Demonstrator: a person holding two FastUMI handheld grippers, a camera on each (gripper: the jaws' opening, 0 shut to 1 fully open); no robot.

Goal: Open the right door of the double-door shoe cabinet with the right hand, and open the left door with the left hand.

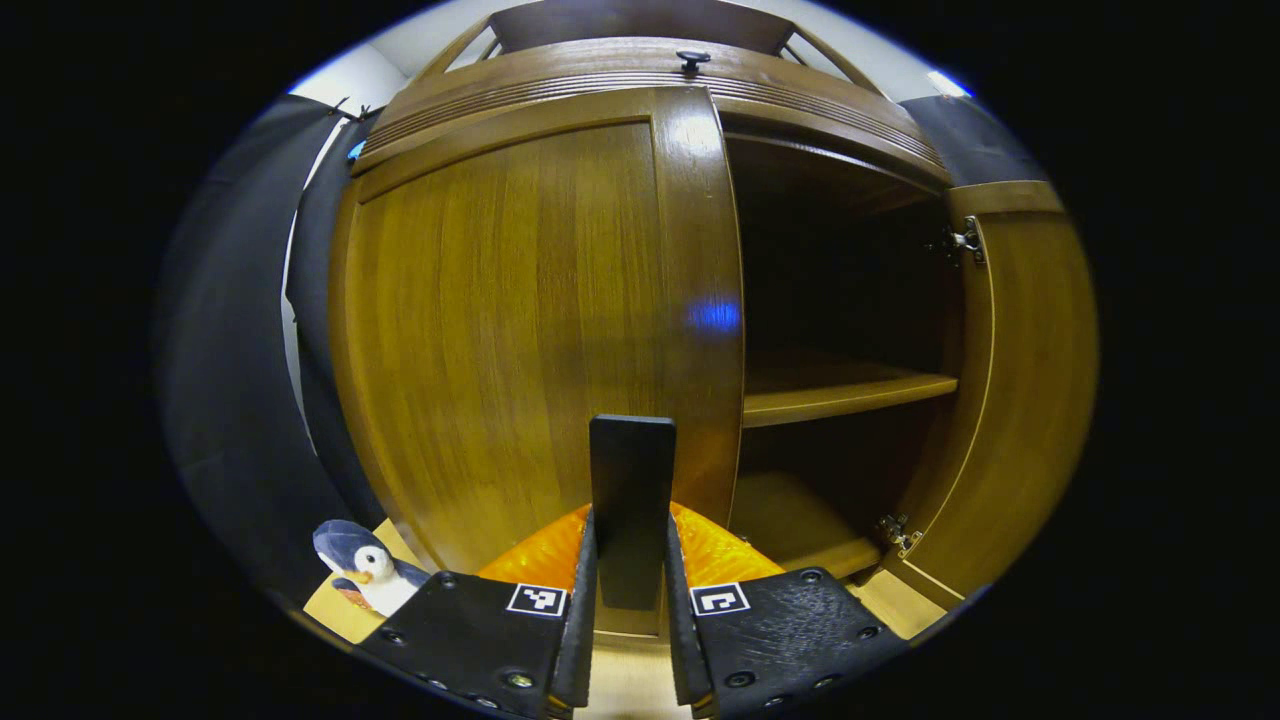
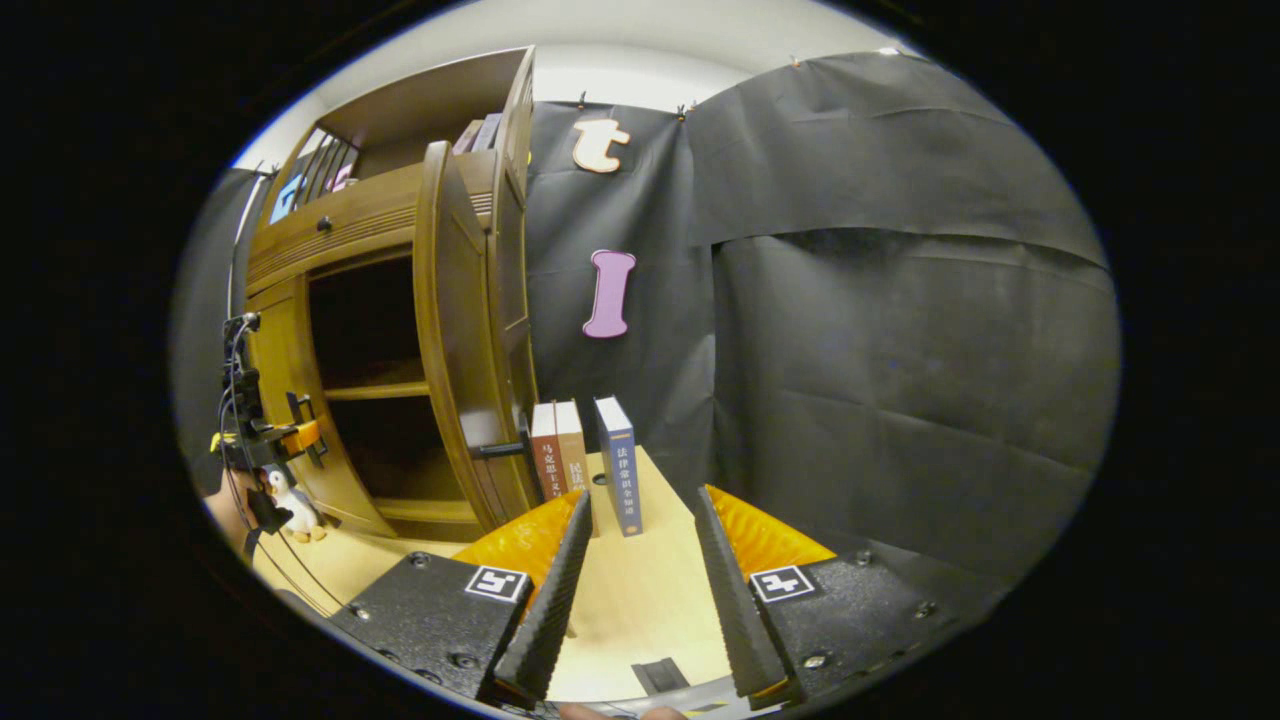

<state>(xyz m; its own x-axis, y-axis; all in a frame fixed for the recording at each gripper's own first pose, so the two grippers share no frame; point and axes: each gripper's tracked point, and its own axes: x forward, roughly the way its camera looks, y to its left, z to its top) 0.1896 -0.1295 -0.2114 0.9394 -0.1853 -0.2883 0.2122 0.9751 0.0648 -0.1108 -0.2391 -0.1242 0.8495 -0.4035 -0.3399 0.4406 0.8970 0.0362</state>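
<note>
1. Gripping the dark handle (image 1: pixel 631 500) of the left door (image 1: pixel 520 330), my left tongs (image 1: pixel 630 590) were closed on it with both fingers pressed to its sides, so a pull would swing that door out on its hinges.
2. The left door lay flush and closed, so I judged its half of the task not yet done.
3. The right door (image 2: pixel 455 340) stood wide open, baring the shelf (image 1: pixel 840 392) and the dark inside of the shoe cabinet (image 2: pixel 330 240).
4. My right tongs (image 2: pixel 640 590) hung well apart from that door, fingers spread and holding nothing, pointed toward the upright books (image 2: pixel 585 465) on the counter (image 2: pixel 640 610); its work looked finished.
5. A toy penguin (image 1: pixel 365 575) sat by the cabinet's foot, near the left door's swing; I judged it might be brushed.
</note>
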